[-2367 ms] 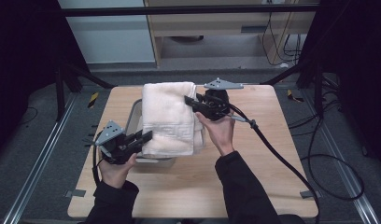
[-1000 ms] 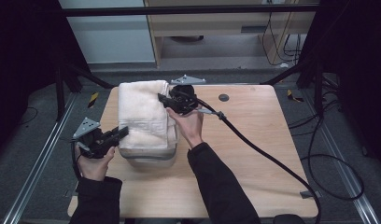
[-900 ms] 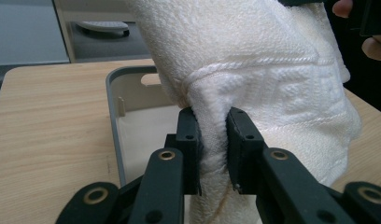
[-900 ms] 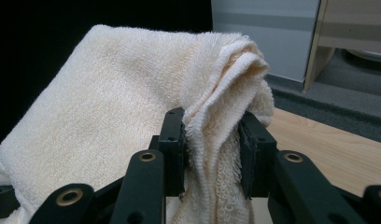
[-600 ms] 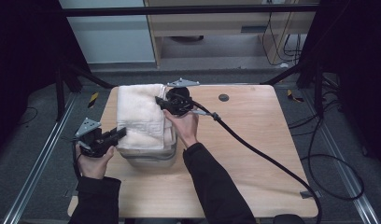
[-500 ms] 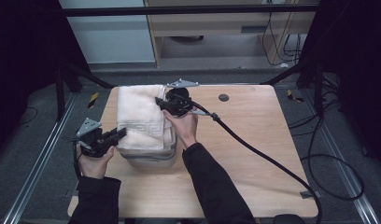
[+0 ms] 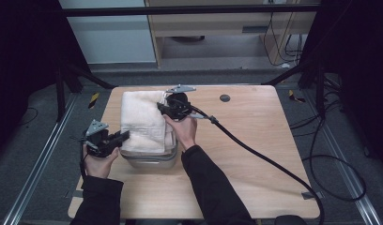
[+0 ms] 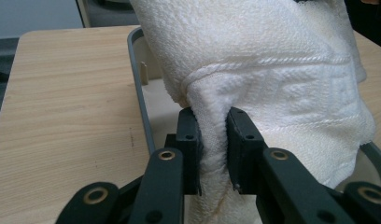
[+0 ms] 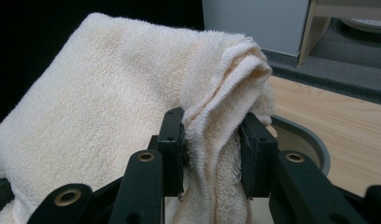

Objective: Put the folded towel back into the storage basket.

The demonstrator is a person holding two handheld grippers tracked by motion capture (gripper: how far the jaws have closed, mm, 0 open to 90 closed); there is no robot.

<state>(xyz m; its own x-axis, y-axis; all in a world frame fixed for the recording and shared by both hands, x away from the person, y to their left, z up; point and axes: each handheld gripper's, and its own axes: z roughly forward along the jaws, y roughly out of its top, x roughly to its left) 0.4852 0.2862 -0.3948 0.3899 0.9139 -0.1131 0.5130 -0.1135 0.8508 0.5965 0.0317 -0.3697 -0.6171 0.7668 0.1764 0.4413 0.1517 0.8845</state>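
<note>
A light wooden table (image 7: 255, 154) fills the middle of the high view, its grain running left to right. A grey metal tray (image 7: 149, 161) sits directly on it at centre left, near the front-left edge. A small dark round spot (image 7: 224, 98) marks the tabletop toward the upper middle. A thick black cable (image 7: 269, 161) lies across the right half, running toward the lower right corner.

Light wooden table (image 7: 255, 164), bare over its right half; small dark round disc (image 7: 224, 98) near the far edge; strip of grey tape (image 7: 308, 194) at the near right corner; beyond, pale wooden shelf unit (image 7: 213, 23) beside a white panel (image 7: 110, 33); on the grey floor, black cables (image 7: 335, 173) looping at right, metal rail (image 7: 39, 159) at left, yellow-and-black marker (image 7: 94, 100) near the far left corner.
</note>
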